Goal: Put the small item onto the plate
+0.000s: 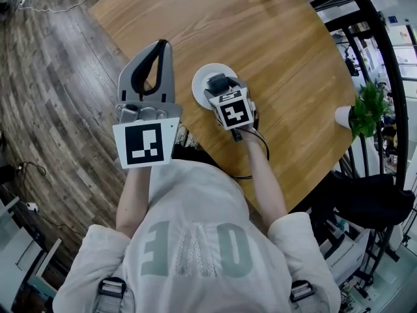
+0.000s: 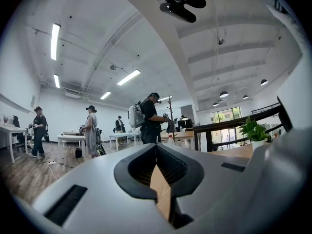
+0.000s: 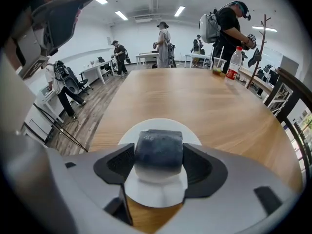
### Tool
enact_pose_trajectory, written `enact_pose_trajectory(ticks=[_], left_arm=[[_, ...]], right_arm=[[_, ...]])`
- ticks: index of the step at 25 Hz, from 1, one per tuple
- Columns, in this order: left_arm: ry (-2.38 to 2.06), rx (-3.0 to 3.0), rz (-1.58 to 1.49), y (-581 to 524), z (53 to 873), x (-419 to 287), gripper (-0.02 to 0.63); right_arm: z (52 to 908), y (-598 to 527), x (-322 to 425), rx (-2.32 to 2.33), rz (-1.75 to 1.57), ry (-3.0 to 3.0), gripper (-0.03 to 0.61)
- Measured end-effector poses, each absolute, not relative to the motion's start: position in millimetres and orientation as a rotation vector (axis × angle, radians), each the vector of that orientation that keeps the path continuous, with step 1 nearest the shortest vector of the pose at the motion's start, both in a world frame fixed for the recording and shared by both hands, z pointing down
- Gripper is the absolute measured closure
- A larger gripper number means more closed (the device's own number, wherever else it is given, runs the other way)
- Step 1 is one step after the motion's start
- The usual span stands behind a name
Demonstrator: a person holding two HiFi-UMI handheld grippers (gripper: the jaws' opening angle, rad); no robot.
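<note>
Floor (image 1: 45, 109) of dark planks ran along my 9 o'clock side in the head view. Wooden table (image 1: 287, 64) took up 12 through 3 o'clock. Left gripper (image 1: 161, 47) hung over the table's near edge, just at 9 o'clock of the plate, pointing toward 12. In the left gripper view its jaws met at the tips with nothing between them, only a sliver of table wood showing through the gap behind. Right gripper (image 1: 220, 87) sat over the plate (image 1: 201, 78), a white round one near the table's edge closest to me. Potted plant (image 1: 368, 109) stood well apart at the plate's 3 o'clock, on the table rim. Small item (image 3: 158, 150), a dark grey block with a pale underside, was pinched between my right jaws, pads on both its sides, directly over the plate's middle. Couldn't tell if it touched the plate.
</note>
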State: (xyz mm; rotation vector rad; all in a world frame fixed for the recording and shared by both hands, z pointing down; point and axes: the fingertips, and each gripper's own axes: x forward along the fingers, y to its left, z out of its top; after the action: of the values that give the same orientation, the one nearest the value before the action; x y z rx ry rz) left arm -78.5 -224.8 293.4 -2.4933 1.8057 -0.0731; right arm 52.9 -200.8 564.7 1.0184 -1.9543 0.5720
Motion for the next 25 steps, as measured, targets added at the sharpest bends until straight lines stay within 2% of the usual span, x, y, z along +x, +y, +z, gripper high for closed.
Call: enact_pose_trajectory(ticks=[18, 25], left_arm=[[1.831, -2.447, -0.069, -216.4, 285.5, -84.1, 0.604], [1.818, -2.443, -0.062, -215.0, 279.6, -82.4, 0.604]], right_arm=[[579.5, -210.4, 56.3, 1.089, 0.629, -1.95, 0.268], [536.1, -227.0, 54.0, 1.186, 0.547, -2.048, 0.267]])
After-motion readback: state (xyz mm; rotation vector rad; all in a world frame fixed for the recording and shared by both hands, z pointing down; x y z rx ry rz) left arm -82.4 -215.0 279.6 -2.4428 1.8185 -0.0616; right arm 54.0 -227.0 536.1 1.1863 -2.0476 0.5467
